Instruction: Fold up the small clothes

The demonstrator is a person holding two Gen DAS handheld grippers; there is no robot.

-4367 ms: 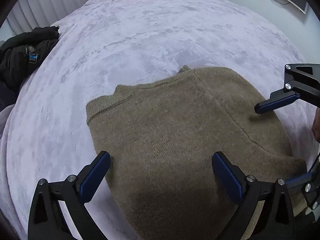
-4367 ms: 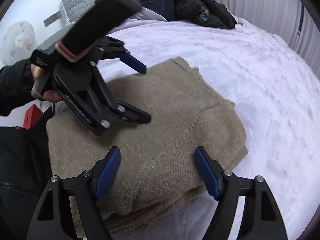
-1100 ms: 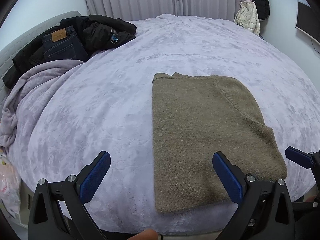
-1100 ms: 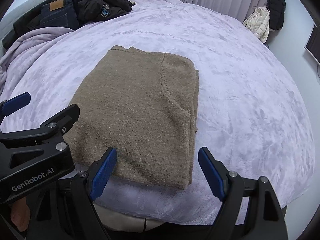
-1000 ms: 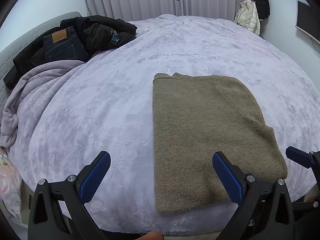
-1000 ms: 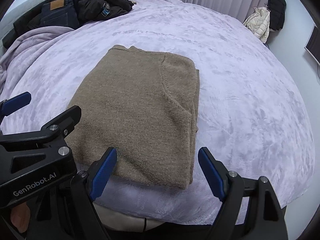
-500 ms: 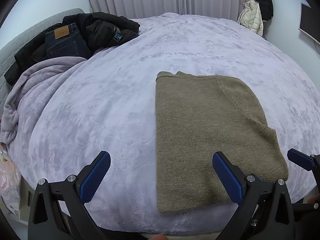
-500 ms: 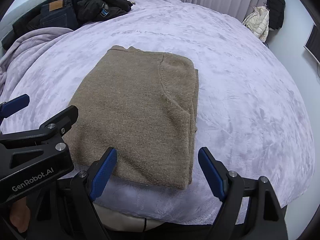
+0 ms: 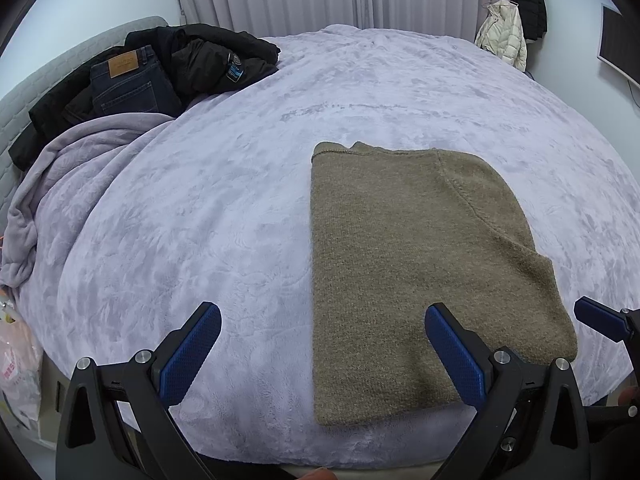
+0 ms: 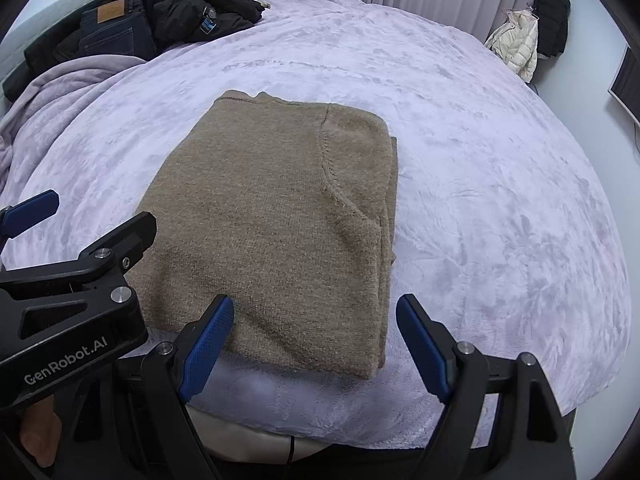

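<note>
A tan knitted sweater (image 9: 400, 248) (image 10: 280, 208) lies folded into a flat rectangle on the lilac plush bed cover (image 9: 200, 200) (image 10: 480, 160), close to the near edge. My left gripper (image 9: 320, 320) hovers open above the sweater's near left corner, and nothing sits between its blue pads. My right gripper (image 10: 316, 308) is open too, held over the sweater's near right corner without touching it. The right wrist view shows the left gripper's fingers (image 10: 136, 228) off to the left. One right pad (image 9: 596, 316) shows at the right edge of the left wrist view.
Dark jeans (image 9: 124, 80) and a black jacket (image 9: 208, 56) are piled at the far left of the bed, beside a bunched lilac blanket (image 9: 60, 168). A white puffer jacket (image 9: 502, 28) hangs by the curtains. A plastic bag (image 9: 16, 372) sits low beside the bed.
Since the oldest frames both grippers have drawn back from the sweater to the bed's near edge. Over the last second nothing has visibly moved.
</note>
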